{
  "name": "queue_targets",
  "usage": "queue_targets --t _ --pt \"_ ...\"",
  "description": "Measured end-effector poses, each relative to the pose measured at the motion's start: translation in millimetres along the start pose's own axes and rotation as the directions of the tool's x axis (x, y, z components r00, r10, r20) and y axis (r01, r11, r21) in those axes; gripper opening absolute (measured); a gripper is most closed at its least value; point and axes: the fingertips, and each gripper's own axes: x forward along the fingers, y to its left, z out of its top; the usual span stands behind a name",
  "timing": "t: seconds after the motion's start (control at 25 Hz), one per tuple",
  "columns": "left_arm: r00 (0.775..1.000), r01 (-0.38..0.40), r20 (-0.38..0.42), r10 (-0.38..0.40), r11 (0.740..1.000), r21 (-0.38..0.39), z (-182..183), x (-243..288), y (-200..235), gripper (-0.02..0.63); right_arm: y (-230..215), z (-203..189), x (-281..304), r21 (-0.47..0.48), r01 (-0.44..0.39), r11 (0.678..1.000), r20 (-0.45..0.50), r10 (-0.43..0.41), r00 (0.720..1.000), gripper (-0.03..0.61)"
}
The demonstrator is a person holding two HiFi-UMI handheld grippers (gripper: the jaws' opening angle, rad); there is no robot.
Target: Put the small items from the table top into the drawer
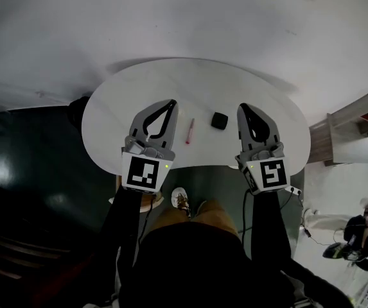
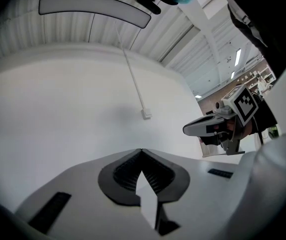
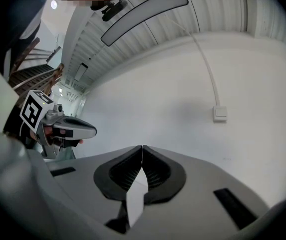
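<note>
On the round white table (image 1: 119, 101) lie a pink pen (image 1: 189, 131) and a small black block (image 1: 219, 120), both between my two grippers. My left gripper (image 1: 170, 102) hovers over the table left of the pen, jaws shut and empty. To the right of the black block hangs my right gripper (image 1: 243, 108), likewise shut with nothing in it. In the left gripper view the tips of the left gripper (image 2: 142, 150) meet, and the right gripper (image 2: 202, 129) shows at the side. The right gripper view shows the right gripper (image 3: 142, 147) closed against a white wall. No drawer shows in any view.
A white wall with a switch box (image 3: 221, 113) stands behind the table. A wooden shelf unit (image 1: 357, 127) is at the right. Dark floor (image 1: 29, 172) lies to the left. The person's legs and a shoe (image 1: 180, 199) are under the table's near edge.
</note>
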Motion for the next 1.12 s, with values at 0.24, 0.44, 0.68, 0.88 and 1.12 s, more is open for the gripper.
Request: queue_targets --t 0.24,0.44,0.68,0.88,1.12 --pt "1.0 0.001 -0.024 -0.001 1.0 -0.005 -11.1 12.7 0.8 0.009 -4.2 -18.3 15.4 0.013 -0.03 0.999 -0.038 0.031 0.999 0.027" --pt "0.998 -0.008 -0.056 0.007 1.0 -0.006 -22.0 23.9 3.2 0.009 -11.2 -23.4 29.4 0.027 -0.052 0.998 -0.042 0.053 0.998 0.027" --pt "0.996 -0.018 -0.083 0.016 0.999 -0.027 -28.5 31.8 3.0 0.009 -19.3 -31.2 39.7 0.036 -0.068 0.997 -0.062 0.07 0.996 0.026" --pt "0.962 0.025 -0.259 -0.084 0.975 -0.223 -76.9 39.1 -12.3 0.009 -30.9 -35.9 44.0 0.035 -0.06 0.998 -0.073 0.063 0.995 0.028" --pt "0.855 -0.002 -0.498 -0.147 0.958 -0.286 -173.9 45.8 -48.8 0.009 -42.5 -46.1 37.5 0.051 -0.058 0.997 -0.082 0.062 0.995 0.028"
